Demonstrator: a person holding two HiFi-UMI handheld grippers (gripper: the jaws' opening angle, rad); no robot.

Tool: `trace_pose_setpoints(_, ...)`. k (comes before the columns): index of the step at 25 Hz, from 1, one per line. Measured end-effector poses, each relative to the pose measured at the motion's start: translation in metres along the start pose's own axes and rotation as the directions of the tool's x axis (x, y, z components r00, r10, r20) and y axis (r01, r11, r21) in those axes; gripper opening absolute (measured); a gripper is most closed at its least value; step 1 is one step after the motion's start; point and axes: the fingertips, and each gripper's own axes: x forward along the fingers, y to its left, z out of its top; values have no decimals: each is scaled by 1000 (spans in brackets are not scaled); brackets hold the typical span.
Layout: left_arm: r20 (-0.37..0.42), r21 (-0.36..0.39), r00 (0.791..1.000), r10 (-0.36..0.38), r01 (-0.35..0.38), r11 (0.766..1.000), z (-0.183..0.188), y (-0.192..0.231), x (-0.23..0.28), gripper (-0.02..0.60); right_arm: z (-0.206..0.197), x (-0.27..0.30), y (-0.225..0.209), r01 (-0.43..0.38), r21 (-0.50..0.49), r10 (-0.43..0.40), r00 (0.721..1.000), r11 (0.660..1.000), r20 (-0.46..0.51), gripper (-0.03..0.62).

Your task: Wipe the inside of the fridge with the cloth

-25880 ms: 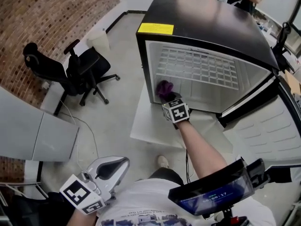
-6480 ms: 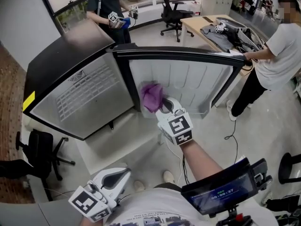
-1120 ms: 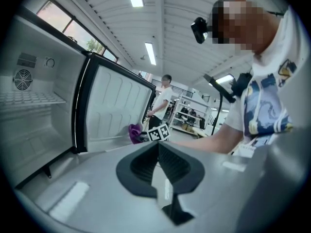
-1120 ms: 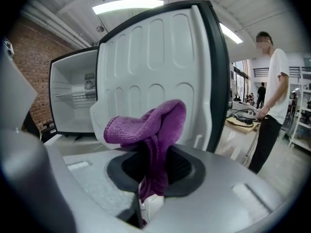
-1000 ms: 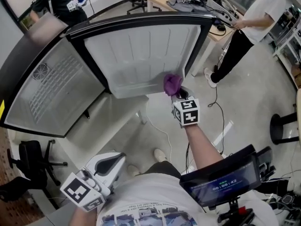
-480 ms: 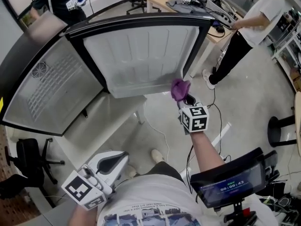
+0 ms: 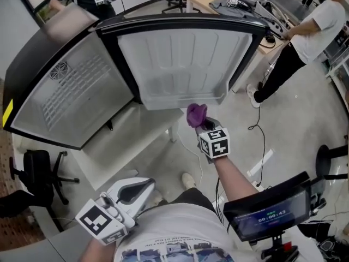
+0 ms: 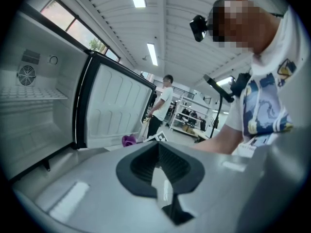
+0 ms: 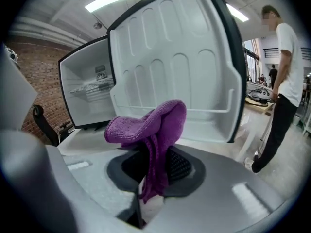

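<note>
The fridge lies open, its black body and white inside (image 7: 71, 91) at the left and its door's white inner liner (image 7: 180, 64) facing me. My right gripper (image 7: 199, 122) is shut on a purple cloth (image 7: 195, 114), held just below the door's lower edge and apart from it. In the right gripper view the cloth (image 9: 150, 123) droops over the jaws of the right gripper (image 9: 154, 176), with the door liner (image 9: 175, 67) behind. My left gripper (image 7: 132, 191) hangs low at my left side, shut and holding nothing; its own view shows the left gripper (image 8: 160, 186) pointed toward the fridge.
A white platform (image 7: 125, 141) lies under the fridge. A person in a white shirt (image 7: 305, 42) stands at a desk (image 7: 240, 1) right of the door. A cable (image 7: 256, 130) trails on the floor. A black office chair (image 7: 38, 173) stands at the left.
The right gripper has drawn the cloth off the door's lower right corner and shifted left, below the door's edge. The left gripper has stayed put.
</note>
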Motion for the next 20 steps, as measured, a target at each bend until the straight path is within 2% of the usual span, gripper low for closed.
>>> trace_pose_setpoints(5,6,-11,998,55,-55,998,-1,9,-21,5,15,37,52,-101,-41,100,995,994,-17,66)
trace_pose_setpoints(11,16,-40,985,171,-170,985,-7,27,-53,5,27,82,112,-220,-87,216,975,972,-48,66)
trace_pose_setpoints(16,22,-54,975,223,-222,974,-12,33,-69,5,36,102,137,-267,-64,264,963,961,-58,66)
trace_pose_setpoints(20,25,-56,969,244,-243,968,-13,37,-73,5,37,110,134,-276,-3,275,960,961,-54,66)
